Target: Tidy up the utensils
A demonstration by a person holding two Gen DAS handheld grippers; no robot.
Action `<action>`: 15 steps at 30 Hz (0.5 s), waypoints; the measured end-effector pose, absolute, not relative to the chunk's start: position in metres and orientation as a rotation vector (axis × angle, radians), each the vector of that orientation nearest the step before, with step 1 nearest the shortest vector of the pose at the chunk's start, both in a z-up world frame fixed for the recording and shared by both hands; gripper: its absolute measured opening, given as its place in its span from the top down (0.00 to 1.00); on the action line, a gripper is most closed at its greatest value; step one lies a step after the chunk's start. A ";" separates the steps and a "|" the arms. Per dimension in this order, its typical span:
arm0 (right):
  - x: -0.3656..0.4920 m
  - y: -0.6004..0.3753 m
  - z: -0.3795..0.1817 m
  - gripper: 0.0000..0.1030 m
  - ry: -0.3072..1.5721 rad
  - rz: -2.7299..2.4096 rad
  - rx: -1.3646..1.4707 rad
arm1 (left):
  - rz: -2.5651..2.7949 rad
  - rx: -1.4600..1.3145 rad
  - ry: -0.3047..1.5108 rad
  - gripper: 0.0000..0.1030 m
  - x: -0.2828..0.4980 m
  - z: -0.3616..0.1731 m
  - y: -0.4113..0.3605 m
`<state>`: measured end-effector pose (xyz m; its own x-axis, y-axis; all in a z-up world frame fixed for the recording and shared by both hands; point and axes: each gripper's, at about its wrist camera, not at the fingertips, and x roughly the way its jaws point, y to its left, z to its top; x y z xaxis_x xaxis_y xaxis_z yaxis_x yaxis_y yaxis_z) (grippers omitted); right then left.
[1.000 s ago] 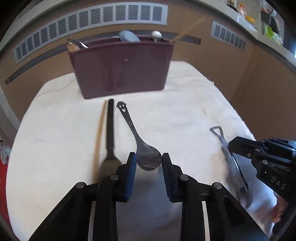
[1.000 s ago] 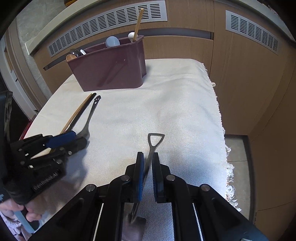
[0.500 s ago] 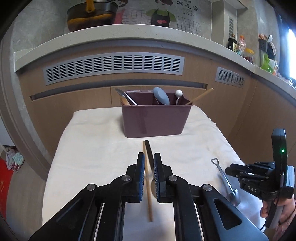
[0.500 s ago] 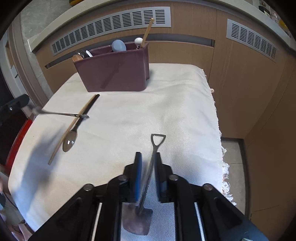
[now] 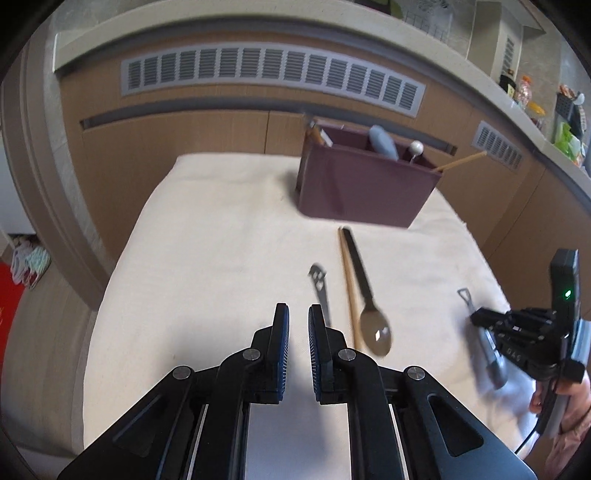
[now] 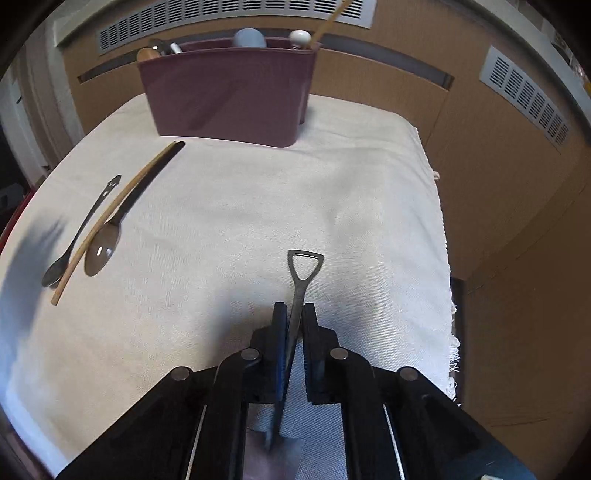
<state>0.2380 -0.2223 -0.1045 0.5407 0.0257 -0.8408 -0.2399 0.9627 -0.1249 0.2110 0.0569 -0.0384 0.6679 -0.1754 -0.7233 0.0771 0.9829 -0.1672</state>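
Step in hand: you have the shovel-handled spoon (image 6: 301, 286) clamped in the right gripper (image 6: 293, 325) and look set to carry it to the maroon utensil caddy (image 6: 229, 92).

Right jaws: clenched on the spoon's shaft, its triangular loop handle pointing ahead of the fingertips and the bowl end tucked back under the gripper body. (Whether the bowl is clear of the cream tablecloth (image 6: 258, 192) I can't tell.)

Left jaws: the left gripper (image 5: 297, 332) is nearly closed with a narrow gap, gripping nothing; the smiley-handled spoon (image 5: 320, 286) lies on the cloth just right of its right finger, outside the gap.

Loose utensils: a black-handled spoon (image 5: 364, 291) and a wooden chopstick (image 5: 349, 288) lie side by side, touching, between the smiley spoon and the caddy.

Caddy: stands at the far end of the cloth, well apart from both grippers, already holding several utensils.

Next move: you likely need to lift, turn the spoon upright and lower it into a free compartment without knocking the angled chopstick (image 6: 330, 20) there.
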 end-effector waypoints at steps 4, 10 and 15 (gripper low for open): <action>0.229 -0.230 -0.089 0.95 0.972 0.216 -0.121 | -0.186 -0.140 0.872 0.79 0.196 -0.055 0.053; 0.212 -0.234 -0.061 0.95 0.902 0.247 -0.062 | -0.220 -0.004 0.869 0.52 0.183 -0.076 0.011; 0.209 -0.235 -0.057 0.95 0.886 0.248 -0.045 | -0.181 0.016 0.911 0.57 0.194 -0.090 0.004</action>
<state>0.2088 -0.2353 -0.0572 0.6060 0.1956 -0.7711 -0.2325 0.9705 0.0635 0.1936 0.0037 -0.0903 0.5989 -0.1488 -0.7869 0.1627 0.9847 -0.0623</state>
